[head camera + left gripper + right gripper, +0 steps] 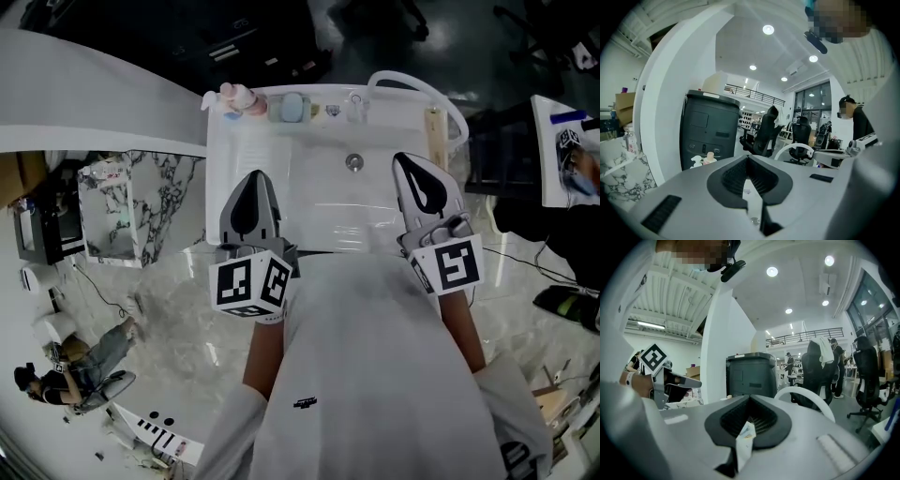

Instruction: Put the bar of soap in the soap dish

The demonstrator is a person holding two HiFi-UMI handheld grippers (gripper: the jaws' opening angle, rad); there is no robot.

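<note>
Ahead of both tools, on the far ledge of the white sink [246, 141], lies a pale blue, rounded oblong that I take for the bar of soap [292, 107]. It is well beyond the tips of the left tool [253, 176] and the right tool [406, 159], and touched by neither. A darker rim just beside it may be the soap dish [276, 112]. The soap looks to rest in or against it, but it is too small to tell which. Each tool has its jaws drawn together with only a thin slit between them, and nothing is gripped. They hang over the sink's near edge, short of the drain [354, 161]. If the soap does sit in the dish, the task looks finished. Otherwise the pick-up is yet to come. The bar looks smooth, unmarked and probably slippery.
</note>
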